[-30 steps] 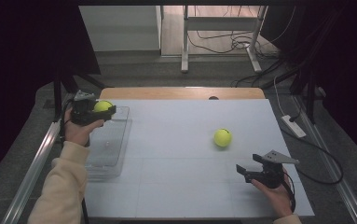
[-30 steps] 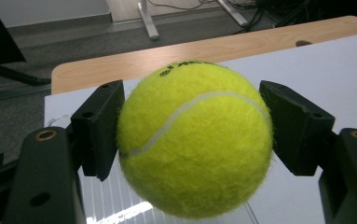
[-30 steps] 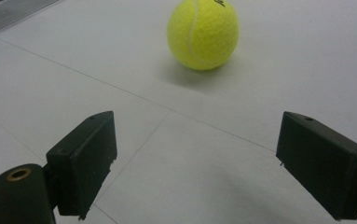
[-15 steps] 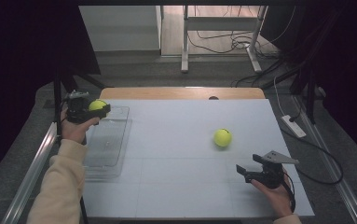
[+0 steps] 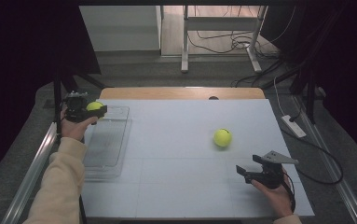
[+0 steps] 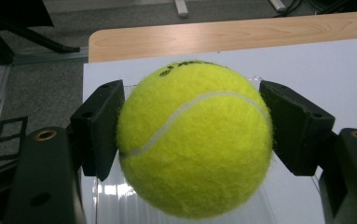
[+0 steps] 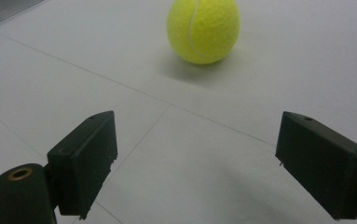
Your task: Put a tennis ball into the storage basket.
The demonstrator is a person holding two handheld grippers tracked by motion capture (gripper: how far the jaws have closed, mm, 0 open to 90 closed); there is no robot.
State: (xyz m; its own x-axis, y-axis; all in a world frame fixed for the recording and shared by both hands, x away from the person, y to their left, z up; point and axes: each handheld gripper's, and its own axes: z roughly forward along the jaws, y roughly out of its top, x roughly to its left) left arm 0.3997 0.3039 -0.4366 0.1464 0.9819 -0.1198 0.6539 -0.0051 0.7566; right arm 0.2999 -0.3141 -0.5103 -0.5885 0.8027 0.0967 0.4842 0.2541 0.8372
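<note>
Pinching a ball (image 6: 195,140) between its jaws, the left gripper (image 5: 86,111) hovers over the tray's (image 5: 106,154) far end; right gripper (image 5: 247,171) sits spread, empty.

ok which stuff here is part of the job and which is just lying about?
In the job:
- held ball, clamped in the left gripper
- clear tray, under that ball
- second ball, loose on the mat
- right gripper, open, pointed at it

Lying about:
- white mat
- power strip beside the table
- cables on the floor
</note>
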